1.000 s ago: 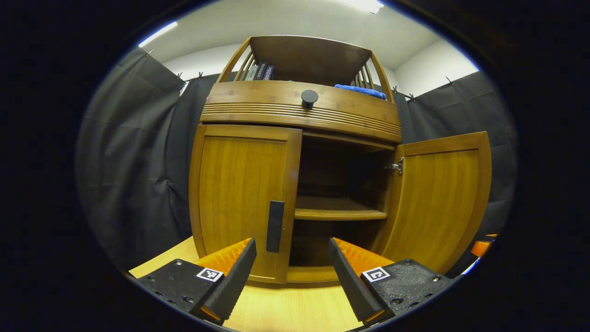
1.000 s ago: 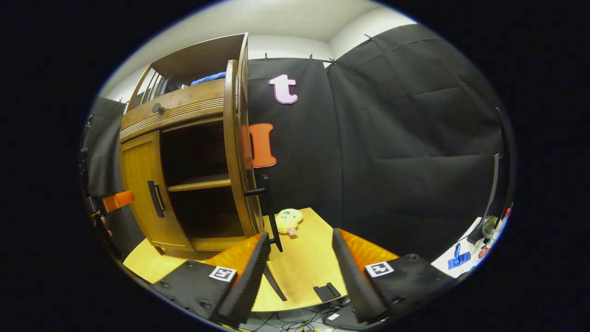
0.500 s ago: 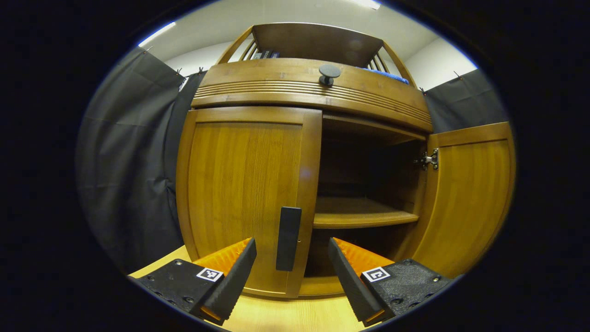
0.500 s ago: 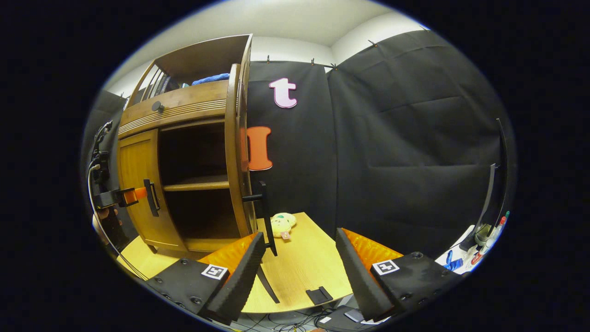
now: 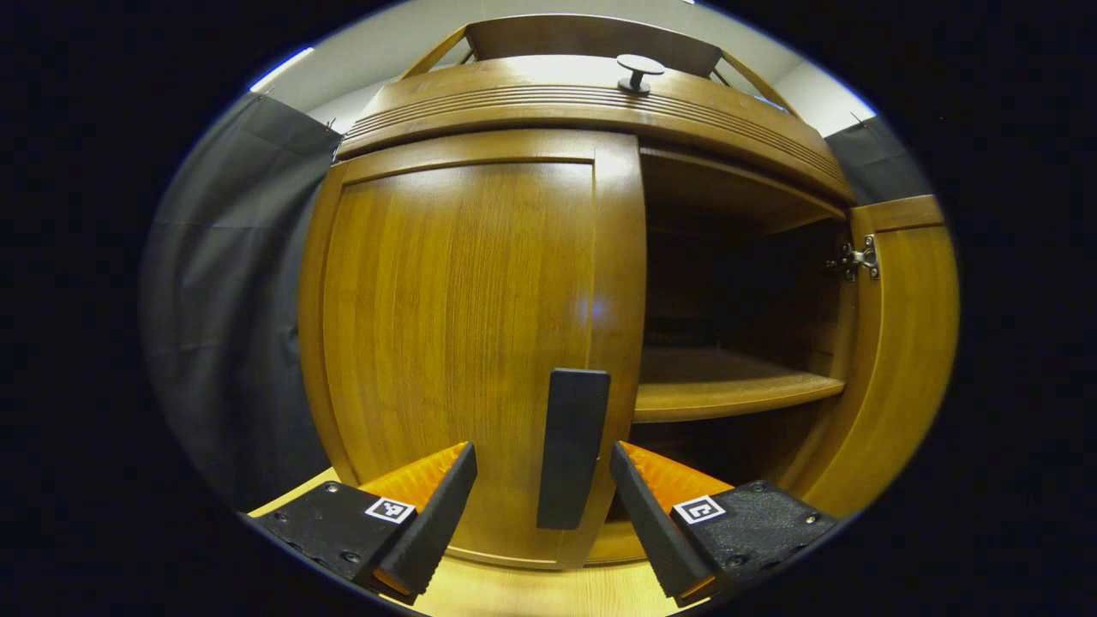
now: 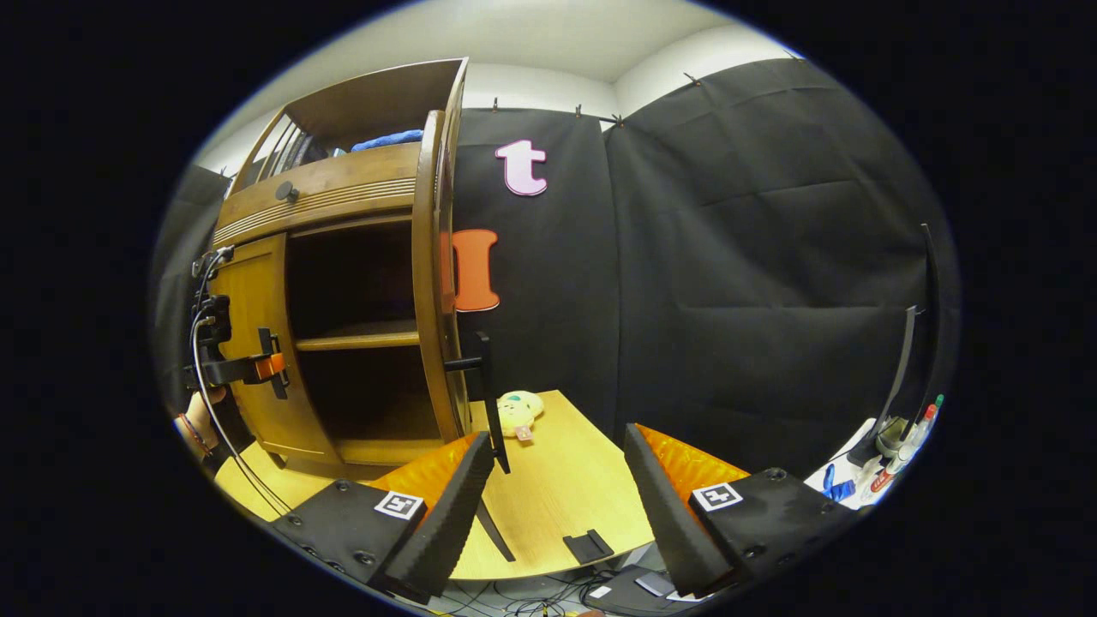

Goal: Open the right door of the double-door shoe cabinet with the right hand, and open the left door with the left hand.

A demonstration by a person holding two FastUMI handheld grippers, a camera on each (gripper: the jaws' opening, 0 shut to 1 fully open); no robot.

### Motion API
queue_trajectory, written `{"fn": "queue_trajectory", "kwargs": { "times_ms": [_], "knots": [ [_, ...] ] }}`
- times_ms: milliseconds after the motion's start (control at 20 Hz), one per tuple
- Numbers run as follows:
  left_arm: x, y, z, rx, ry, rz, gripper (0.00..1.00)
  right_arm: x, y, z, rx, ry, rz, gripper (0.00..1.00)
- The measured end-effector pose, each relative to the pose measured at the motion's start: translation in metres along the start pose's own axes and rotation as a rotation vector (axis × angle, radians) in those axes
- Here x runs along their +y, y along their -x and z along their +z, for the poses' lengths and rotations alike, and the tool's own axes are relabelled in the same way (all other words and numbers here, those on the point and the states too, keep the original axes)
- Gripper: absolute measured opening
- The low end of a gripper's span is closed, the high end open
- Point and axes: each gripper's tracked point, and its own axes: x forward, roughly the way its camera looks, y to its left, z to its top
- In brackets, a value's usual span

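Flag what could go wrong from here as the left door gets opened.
The left gripper is open astride the left door's handle, not yet clamped; a shallow close might slip off when pulling. The left door will swing toward the hand. The right gripper hangs open near the right door's handle and could bump it.

Bright overhead light, glare on left door [image 5: 463, 343], dark interior, fisheye-bowed edges.
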Motion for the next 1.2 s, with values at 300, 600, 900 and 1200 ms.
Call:
{"fn": "queue_trajectory", "kwargs": {
  "times_ms": [300,600,900,1200],
  "knots": [
    [-0.01,-0.009,-0.004,-0.004,-0.021,-0.058,0.69,0.001,0.002,-0.006,0.018,-0.009,-0.014,1.0],
    [-0.018,-0.009,-0.004,-0.02,-0.035,-0.075,0.42,-0.003,0.004,-0.006,0.019,-0.006,-0.032,0.98],
    [-0.018,-0.006,-0.007,-0.021,-0.027,-0.085,0.33,-0.005,0.009,-0.008,0.026,-0.019,-0.035,0.96],
    [-0.017,-0.006,-0.007,-0.027,-0.026,-0.078,0.24,-0.002,0.017,-0.013,0.038,-0.02,-0.021,1.0]
  ]
}}
